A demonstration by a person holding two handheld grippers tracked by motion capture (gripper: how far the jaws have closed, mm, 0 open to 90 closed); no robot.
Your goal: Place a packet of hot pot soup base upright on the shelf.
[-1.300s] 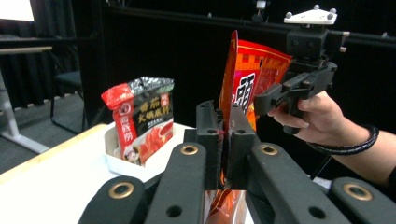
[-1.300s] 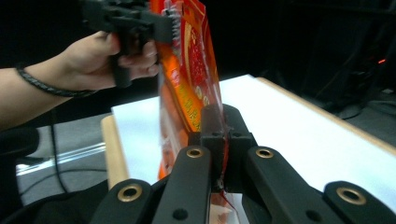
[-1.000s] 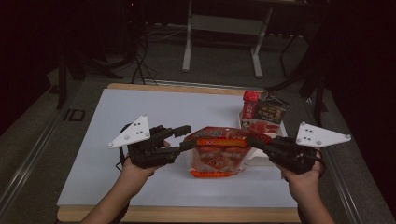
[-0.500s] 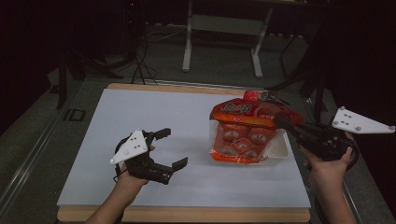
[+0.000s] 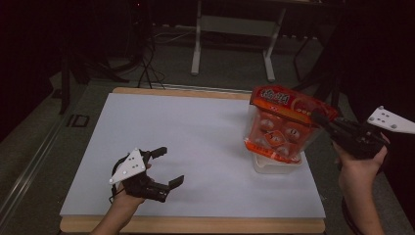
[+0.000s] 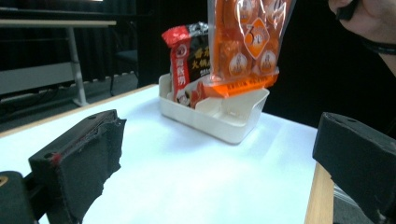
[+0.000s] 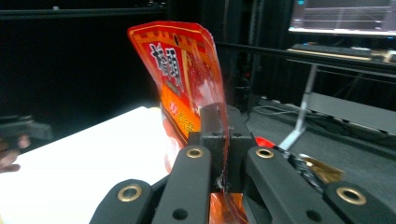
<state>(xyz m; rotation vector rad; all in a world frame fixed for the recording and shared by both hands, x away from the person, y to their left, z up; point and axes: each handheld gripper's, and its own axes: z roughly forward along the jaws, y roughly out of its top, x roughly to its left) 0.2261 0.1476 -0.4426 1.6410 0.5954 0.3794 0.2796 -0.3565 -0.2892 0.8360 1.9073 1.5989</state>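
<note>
Orange snack bag [image 5: 286, 125] hangs pinched in the right gripper [image 5: 327, 122] over the white tray [image 5: 276, 166]; left gripper [image 5: 164, 166], spread empty, near left.

A: High view position?
B: Fixed above the table's [image 5: 205, 147] near edge, facing forward and down.
A: Gripper views?
B: Left rides low, facing the far-right tray [image 6: 219, 122]. Right sits close behind the orange bag [image 7: 187, 79], shared by all three.

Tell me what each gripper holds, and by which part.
The right gripper pinches the orange bag by its side edge. The left gripper holds nothing.
</note>
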